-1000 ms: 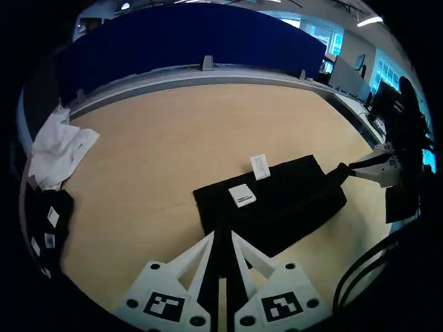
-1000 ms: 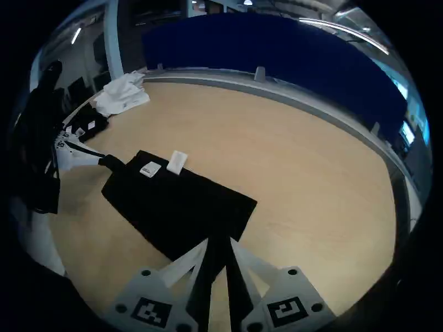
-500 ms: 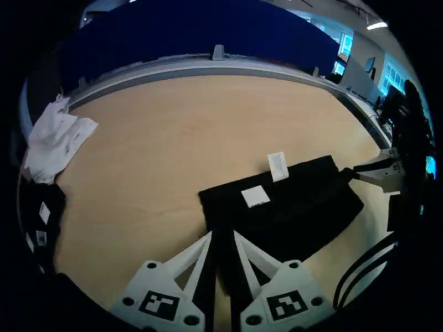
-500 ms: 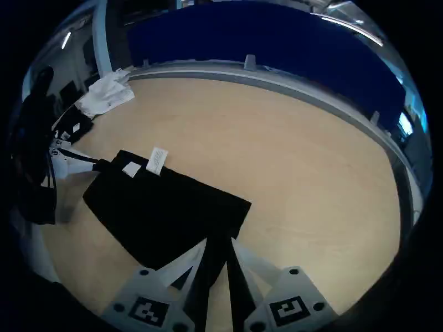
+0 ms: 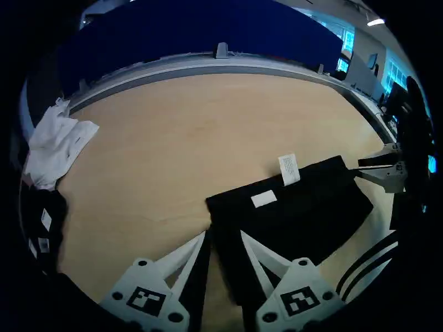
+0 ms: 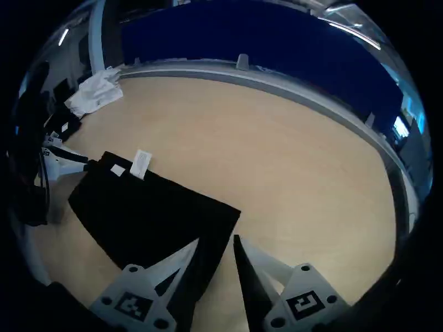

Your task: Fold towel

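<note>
A black towel (image 5: 299,213) lies folded flat on the wooden table (image 5: 183,133), with two white labels (image 5: 289,168) near its far edge. My left gripper (image 5: 224,235) is open, its fingers standing apart over the towel's near corner. At the towel's far right end is the right gripper (image 5: 368,169), prongs apart. In the right gripper view the towel (image 6: 144,213) spreads to the left, and my right gripper (image 6: 216,240) is open at its near corner. The left gripper (image 6: 75,160) sits at the towel's far left end.
A crumpled white cloth (image 5: 55,141) and a dark heap with tags (image 5: 41,221) lie at the table's left edge. A blue partition (image 5: 194,33) runs behind the curved back rim. The same white cloth (image 6: 97,91) appears far left in the right gripper view.
Both grippers were shut on the towel's corners and have now opened, letting go. The towel has settled flat on the table, shifted slightly sideways in each view.
</note>
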A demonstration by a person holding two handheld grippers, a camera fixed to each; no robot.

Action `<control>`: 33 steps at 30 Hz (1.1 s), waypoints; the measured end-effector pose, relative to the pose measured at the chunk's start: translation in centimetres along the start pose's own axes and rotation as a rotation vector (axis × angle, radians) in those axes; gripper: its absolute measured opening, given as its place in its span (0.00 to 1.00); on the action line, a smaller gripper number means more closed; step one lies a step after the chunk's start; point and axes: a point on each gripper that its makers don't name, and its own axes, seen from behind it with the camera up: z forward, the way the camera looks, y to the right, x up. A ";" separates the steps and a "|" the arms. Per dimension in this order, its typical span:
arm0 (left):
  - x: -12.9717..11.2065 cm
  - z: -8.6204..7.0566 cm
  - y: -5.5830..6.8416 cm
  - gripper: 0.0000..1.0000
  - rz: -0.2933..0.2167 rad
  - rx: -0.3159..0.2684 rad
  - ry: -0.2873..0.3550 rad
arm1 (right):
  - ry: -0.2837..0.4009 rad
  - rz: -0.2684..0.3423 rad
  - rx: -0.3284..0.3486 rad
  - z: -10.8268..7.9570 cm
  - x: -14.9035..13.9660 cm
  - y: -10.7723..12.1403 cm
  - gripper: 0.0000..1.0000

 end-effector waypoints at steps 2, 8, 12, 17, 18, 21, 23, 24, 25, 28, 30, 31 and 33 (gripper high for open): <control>0.0 0.1 -0.2 0.34 0.001 0.004 -0.002 | -0.004 -0.008 -0.011 0.2 0.0 0.3 0.51; 0.3 -0.1 -0.5 0.42 0.001 0.012 0.003 | 0.005 -0.023 -0.045 0.4 0.5 1.2 0.71; 0.5 -0.4 -0.6 0.47 0.000 0.009 0.009 | 0.014 -0.018 -0.068 0.4 1.0 2.0 0.90; 0.9 -0.9 -0.9 0.63 -0.002 0.010 0.021 | 0.028 -0.014 -0.087 0.4 1.5 2.7 0.96; 1.0 -1.0 -0.9 0.65 -0.002 0.008 0.023 | 0.030 -0.014 -0.090 0.4 1.6 2.8 0.98; 1.2 -1.4 -0.9 0.81 -0.005 -0.002 0.027 | 0.034 -0.015 -0.097 0.2 1.8 3.0 0.99; 1.1 -1.6 -0.9 0.87 -0.009 -0.007 0.025 | 0.037 -0.015 -0.099 0.1 1.8 3.1 1.00; 1.1 -1.7 -0.9 0.88 -0.011 -0.007 0.024 | 0.038 -0.015 -0.098 0.0 1.8 3.1 1.00; 1.0 -1.7 -0.9 0.88 -0.012 -0.006 0.024 | 0.039 -0.014 -0.097 -0.1 1.8 3.1 1.00; 0.8 -2.0 -1.0 0.89 -0.016 -0.004 0.022 | 0.043 -0.011 -0.092 -0.5 1.7 3.0 1.00; 0.5 -2.1 -1.0 0.89 -0.017 -0.004 0.020 | 0.044 -0.010 -0.088 -0.8 1.6 2.9 1.00; 0.3 -2.2 -0.9 0.89 -0.017 -0.004 0.019 | 0.044 -0.010 -0.086 -0.9 1.5 2.8 1.00; -0.1 -2.4 -0.9 0.89 -0.014 -0.003 0.016 | 0.044 -0.010 -0.084 -1.3 1.3 2.8 1.00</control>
